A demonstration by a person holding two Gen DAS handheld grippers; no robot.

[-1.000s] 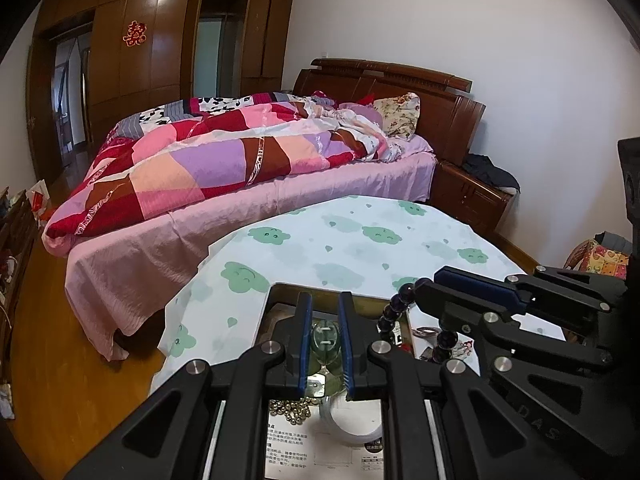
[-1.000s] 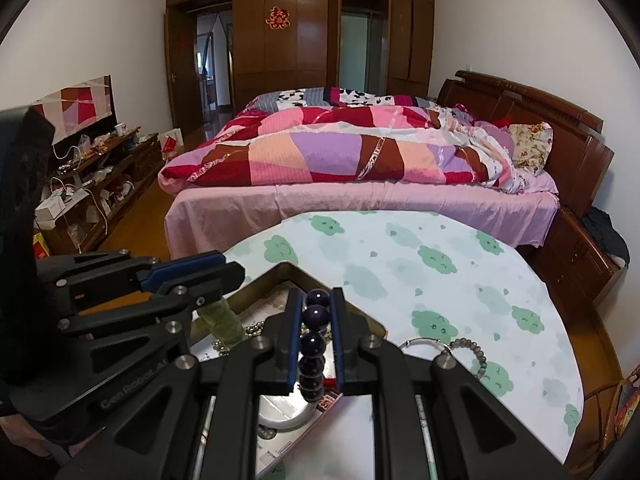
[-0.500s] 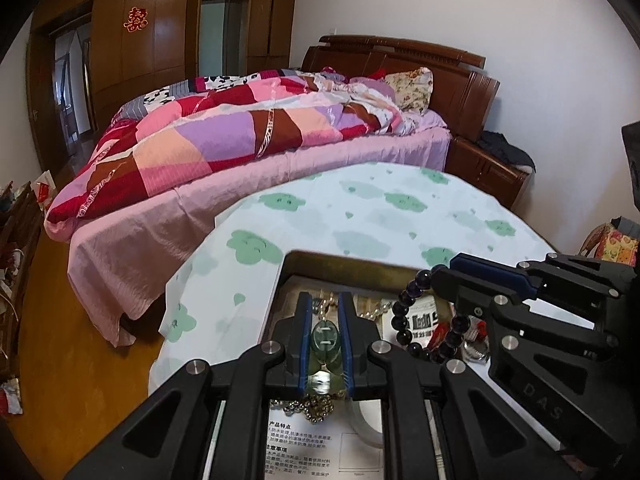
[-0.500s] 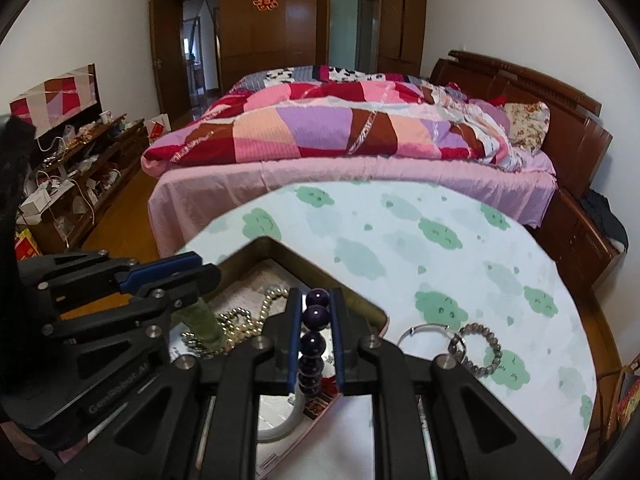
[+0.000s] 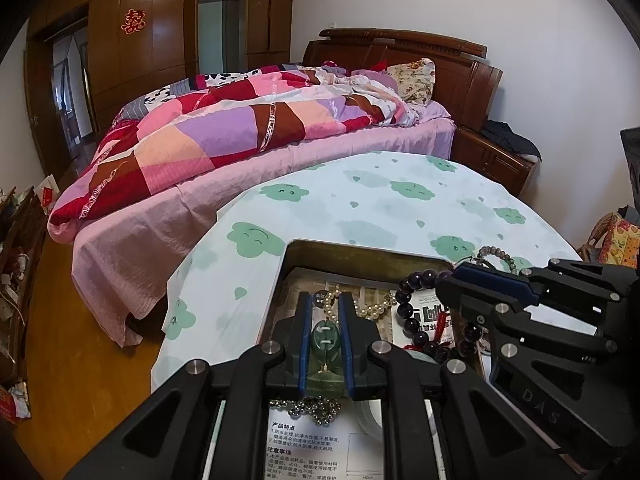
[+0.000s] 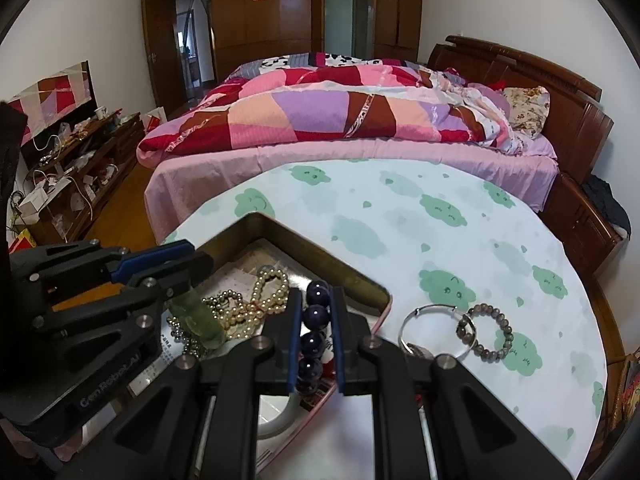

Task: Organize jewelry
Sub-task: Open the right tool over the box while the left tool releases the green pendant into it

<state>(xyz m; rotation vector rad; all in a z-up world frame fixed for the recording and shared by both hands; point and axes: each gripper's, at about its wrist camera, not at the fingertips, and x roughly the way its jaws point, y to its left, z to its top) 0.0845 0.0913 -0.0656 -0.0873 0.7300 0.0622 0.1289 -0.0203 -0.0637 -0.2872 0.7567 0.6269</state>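
My left gripper (image 5: 325, 346) pinches a pale green translucent pendant (image 5: 326, 340); my right gripper (image 6: 316, 344) clamps glossy dark purple beads (image 6: 314, 316), both above the tin (image 6: 348, 276) beneath them

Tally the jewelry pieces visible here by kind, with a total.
Beaded bracelets: 2, dark purple bead bracelet, grey bead bracelet
Bangles: 3, green bangle, silver bangle, white bangle
Pearl strands: 1, pearl strand
Metal bead chains: 1, metallic bead chain
Total: 7
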